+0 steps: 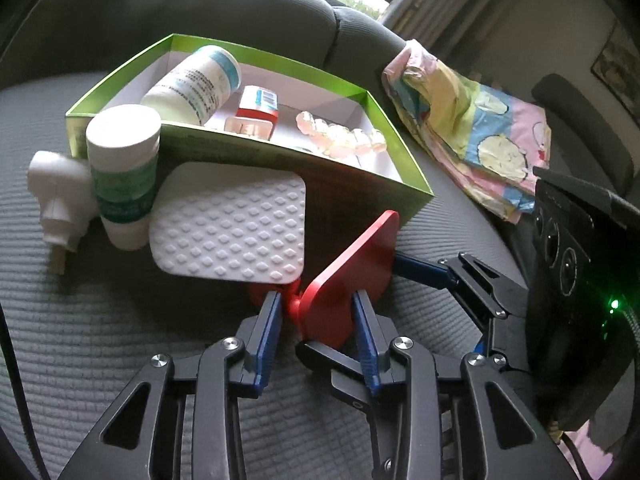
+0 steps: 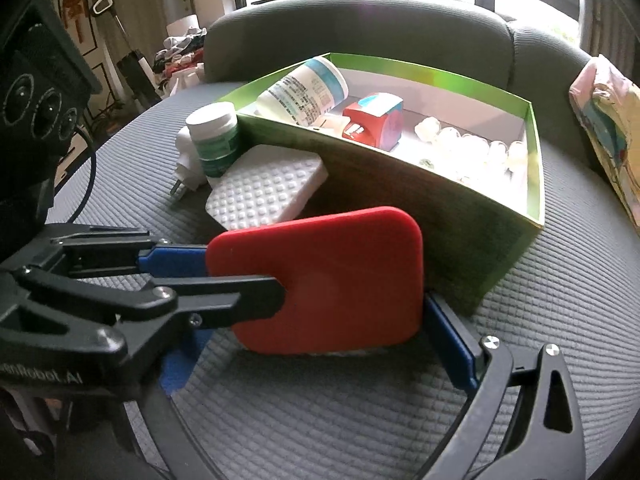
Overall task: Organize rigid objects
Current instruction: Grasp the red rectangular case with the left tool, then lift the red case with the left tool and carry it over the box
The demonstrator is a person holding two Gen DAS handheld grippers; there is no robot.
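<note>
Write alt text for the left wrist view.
The left gripper is shut on a red plastic plate on a grey cushion, before an open green box holding bottles and small items.

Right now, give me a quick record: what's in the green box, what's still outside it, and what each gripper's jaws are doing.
In green box: lying white bottle, red carton, blister pack
Outside box: upright green-label bottle, white plug, white textured pad, red plate
Surface: grey cushion
Left gripper: jaws shut on red plate
Right gripper: jaws open, either side of red plate
</note>
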